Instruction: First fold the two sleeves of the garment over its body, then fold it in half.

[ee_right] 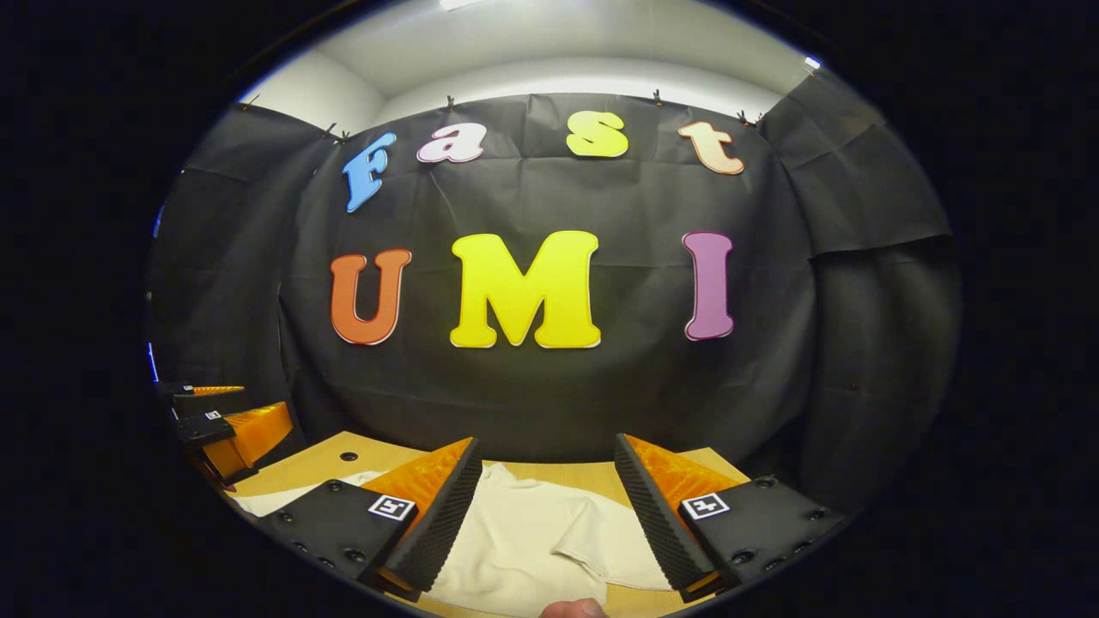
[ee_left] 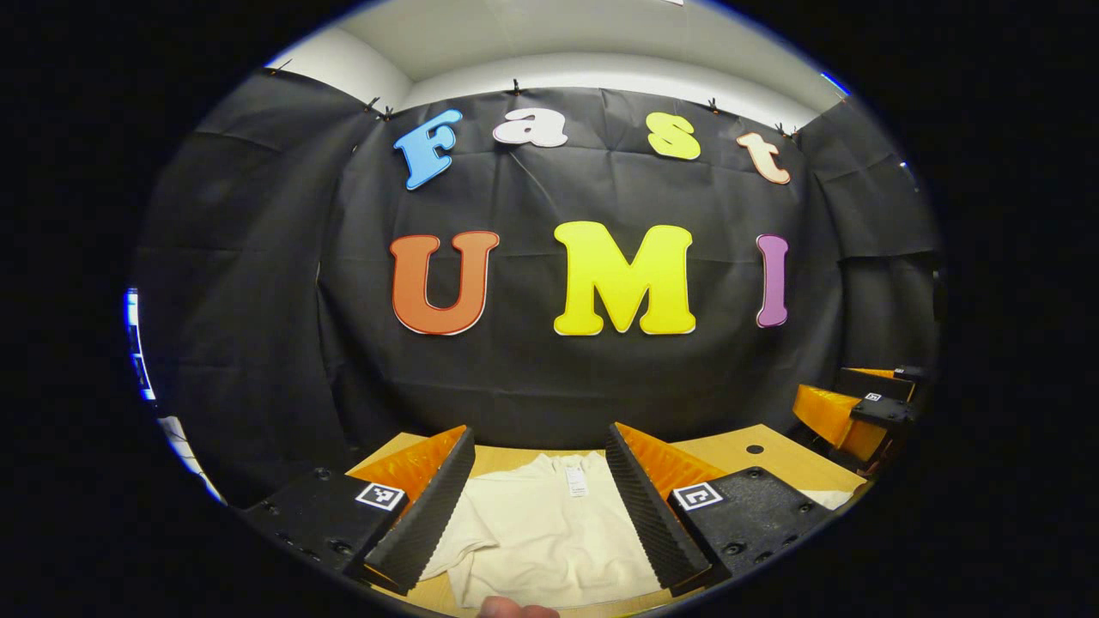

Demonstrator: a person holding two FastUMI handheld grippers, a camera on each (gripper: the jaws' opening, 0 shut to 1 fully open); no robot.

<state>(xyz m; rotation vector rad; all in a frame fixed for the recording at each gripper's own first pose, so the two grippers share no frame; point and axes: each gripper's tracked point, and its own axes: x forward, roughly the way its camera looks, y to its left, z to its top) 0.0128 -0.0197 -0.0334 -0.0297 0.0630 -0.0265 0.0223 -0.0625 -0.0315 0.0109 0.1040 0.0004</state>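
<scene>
Wall: black cloth (ee_left: 532,378) hangs behind the table in both views, pinned along its top edge under a pale ceiling.
Table: light wood top (ee_left: 730,451) with a small dark hole near its far edge; in the right gripper view the same top (ee_right: 309,468) shows the hole at the left.
Shirt: cream garment (ee_left: 541,532) lies flat on the table, spread out, a white tag near its collar at the far side; one short sleeve points to the lower left in the left gripper view. In the right gripper view the shirt (ee_right: 524,541) shows a sleeve lying creased toward the right.
Left gripper: (ee_left: 539,506) raised above the shirt, fingers wide apart, nothing between them, not touching the cloth. It also appears at the far left of the right gripper view (ee_right: 223,429).
Right gripper: (ee_right: 541,515) likewise raised over the shirt, fingers spread wide and holding nothing. It appears at the far right of the left gripper view (ee_left: 859,412).
Fingertip: a bit of a person's finger (ee_left: 515,609) at the bottom edge of each view.
</scene>
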